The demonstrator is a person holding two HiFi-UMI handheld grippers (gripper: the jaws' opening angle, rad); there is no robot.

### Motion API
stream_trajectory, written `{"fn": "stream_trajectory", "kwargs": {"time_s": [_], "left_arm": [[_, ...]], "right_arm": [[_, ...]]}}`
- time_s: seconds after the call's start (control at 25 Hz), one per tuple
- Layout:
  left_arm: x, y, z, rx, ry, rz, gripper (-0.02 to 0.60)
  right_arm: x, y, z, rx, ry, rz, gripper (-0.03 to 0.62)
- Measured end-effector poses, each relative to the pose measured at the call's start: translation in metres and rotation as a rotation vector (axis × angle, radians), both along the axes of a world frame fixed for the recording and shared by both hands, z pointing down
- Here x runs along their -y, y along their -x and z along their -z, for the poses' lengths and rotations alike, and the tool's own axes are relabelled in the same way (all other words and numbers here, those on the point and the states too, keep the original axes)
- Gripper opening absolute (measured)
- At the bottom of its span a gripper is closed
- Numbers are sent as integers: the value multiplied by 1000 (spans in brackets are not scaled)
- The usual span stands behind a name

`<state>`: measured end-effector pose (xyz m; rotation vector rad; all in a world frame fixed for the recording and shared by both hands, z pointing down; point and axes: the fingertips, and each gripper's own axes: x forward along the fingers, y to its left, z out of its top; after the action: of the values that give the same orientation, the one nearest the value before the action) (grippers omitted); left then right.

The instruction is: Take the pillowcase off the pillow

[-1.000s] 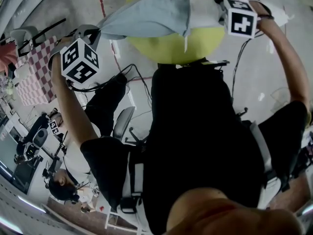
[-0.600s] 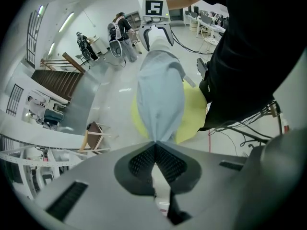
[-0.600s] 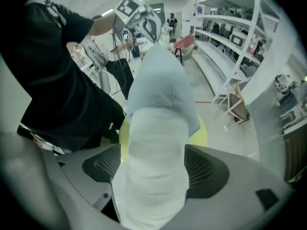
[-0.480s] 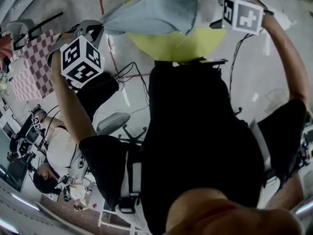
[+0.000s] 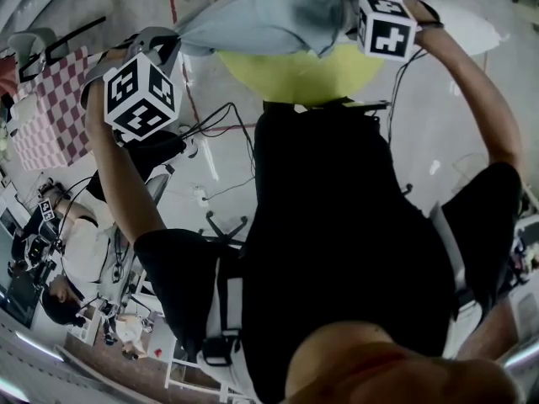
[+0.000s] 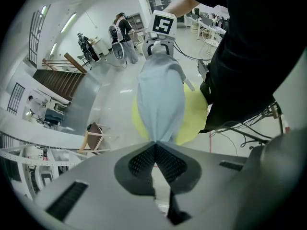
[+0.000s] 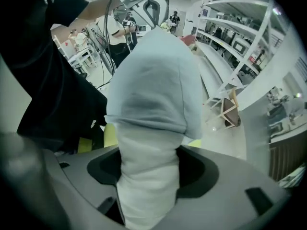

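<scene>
The pale blue pillowcase (image 5: 261, 19) hangs stretched between my two grippers, above a round yellow surface (image 5: 295, 74). My left gripper (image 5: 168, 42) is shut on one pinched end of the pillowcase (image 6: 160, 99), and its jaws (image 6: 156, 143) meet with cloth between them. My right gripper (image 5: 349, 11) has the bare white pillow (image 7: 146, 176) filling the gap between its jaws; they are closing and the pads press its sides. In the right gripper view the pillowcase (image 7: 153, 80) covers the pillow beyond the jaws.
Cables (image 5: 210, 129) trail over the floor under my left arm. A checkered cloth (image 5: 50, 116) lies at far left, with people (image 5: 76, 251) lower left. A wooden chair (image 6: 96, 133) stands on the floor, and white shelving (image 7: 249, 37) runs along the right.
My right gripper has moved left, closer to the pillowcase's open edge, so less bare pillow shows. The left gripper keeps its grip in about the same place.
</scene>
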<state>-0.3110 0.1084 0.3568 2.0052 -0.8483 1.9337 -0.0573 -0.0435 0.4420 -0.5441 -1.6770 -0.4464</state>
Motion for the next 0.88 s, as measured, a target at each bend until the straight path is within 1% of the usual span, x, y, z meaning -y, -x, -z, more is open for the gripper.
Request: {"fn": "stream_trajectory", "kwargs": {"time_s": [0.04,0.08,0.16,0.24,0.44,0.6,0.88], "left_arm": [[0,1,0,-5,-1,2,-3],[-1,1,0,-12,-3,6,-3],[-1,3,2,-27,-13,16,-3],[0,4,5,-37,-24,21,-3],[1,9,13,-36,-32,24,-3],[-3,20,19,-56,-45,48,-3],[-5,14,34,-87,-81,66,-3]], "right_arm": [[0,-1,1,-3,-14,-2,287],[-1,-2,4,-8,-23,0,234],[-2,-4,10,-20,-28,6,181],[1,-6,17,-31,-31,8,154],[3,-11,24,-58,-30,-1,137],[7,-12,31,-64,-25,-20,132],[14,-34,40,-63,-27,-61,123]]}}
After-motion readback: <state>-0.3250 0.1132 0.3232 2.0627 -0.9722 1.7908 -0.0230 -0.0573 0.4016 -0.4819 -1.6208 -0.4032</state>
